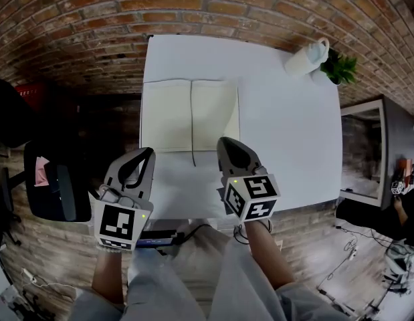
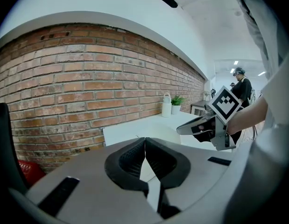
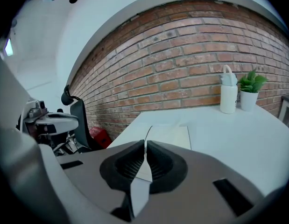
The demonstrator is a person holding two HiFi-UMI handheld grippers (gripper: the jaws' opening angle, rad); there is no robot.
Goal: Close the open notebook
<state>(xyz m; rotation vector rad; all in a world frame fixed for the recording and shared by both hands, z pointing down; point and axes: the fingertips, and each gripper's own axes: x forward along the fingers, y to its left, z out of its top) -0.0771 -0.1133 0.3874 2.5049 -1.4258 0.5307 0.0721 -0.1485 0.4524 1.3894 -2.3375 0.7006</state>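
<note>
Head view: notebook (image 1: 190, 114) lies open flat on left part of smooth white table (image 1: 287, 132), cream pages, dark spine. Right gripper (image 1: 225, 142) tip at right page's near edge. Gripper views alone show jaws: left gripper (image 2: 144, 141) closed on nothing, right closed too (ribbed black pads). Rough brick wall (image 3: 181, 73) behind white bottle (image 3: 228, 96).

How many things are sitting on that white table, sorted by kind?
open notebook: 1
white bottle with a loop handle: 1
potted plant: 1
Total: 3
</note>
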